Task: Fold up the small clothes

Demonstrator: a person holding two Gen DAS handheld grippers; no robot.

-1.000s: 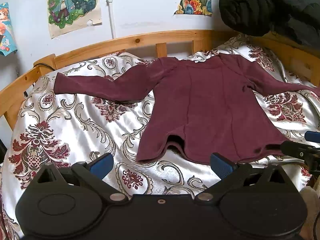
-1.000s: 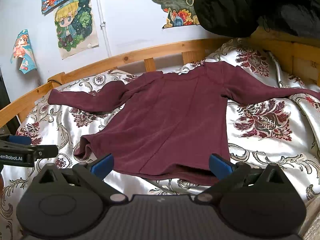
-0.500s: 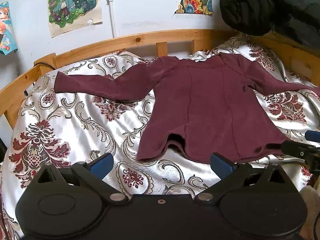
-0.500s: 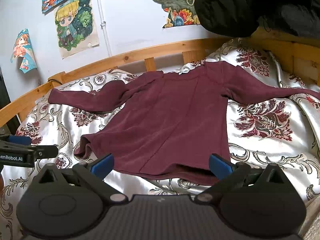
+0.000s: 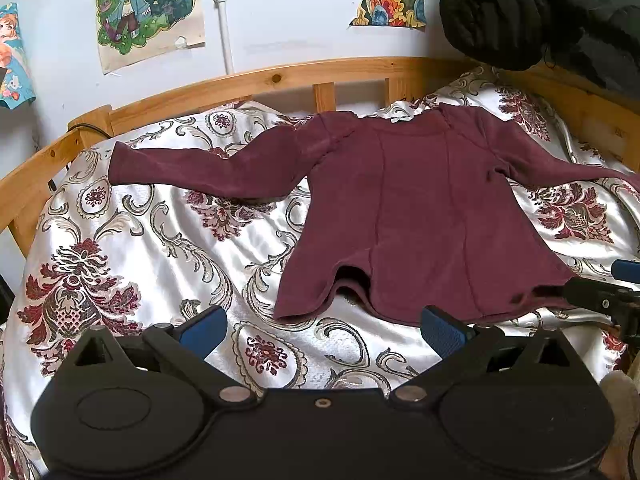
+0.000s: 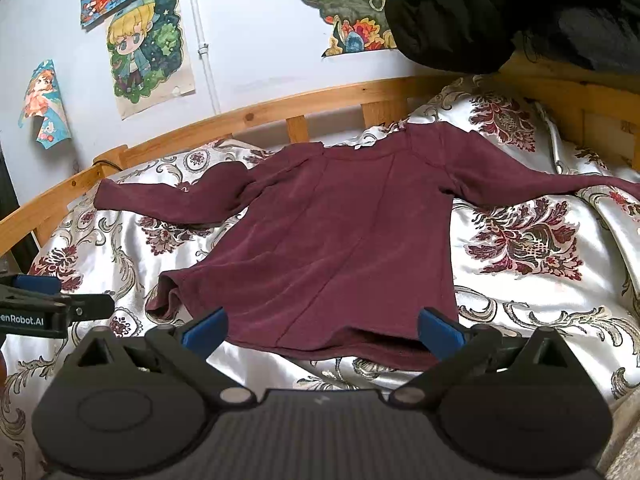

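A small maroon long-sleeved shirt (image 5: 420, 208) lies spread flat on the patterned satin bedspread (image 5: 140, 248), collar toward the headboard, both sleeves stretched out sideways. It also shows in the right wrist view (image 6: 340, 240). Its hem is rumpled near the left corner. My left gripper (image 5: 322, 326) is open and empty, hovering just in front of the hem's left part. My right gripper (image 6: 322, 326) is open and empty, just in front of the hem's right part. Each gripper shows at the edge of the other's view.
A wooden bed rail (image 5: 280, 80) curves round the back and sides. A black padded jacket (image 5: 540, 12) is bundled at the back right corner. Posters (image 5: 148, 8) hang on the white wall. The bedspread lies bare to the left of the shirt.
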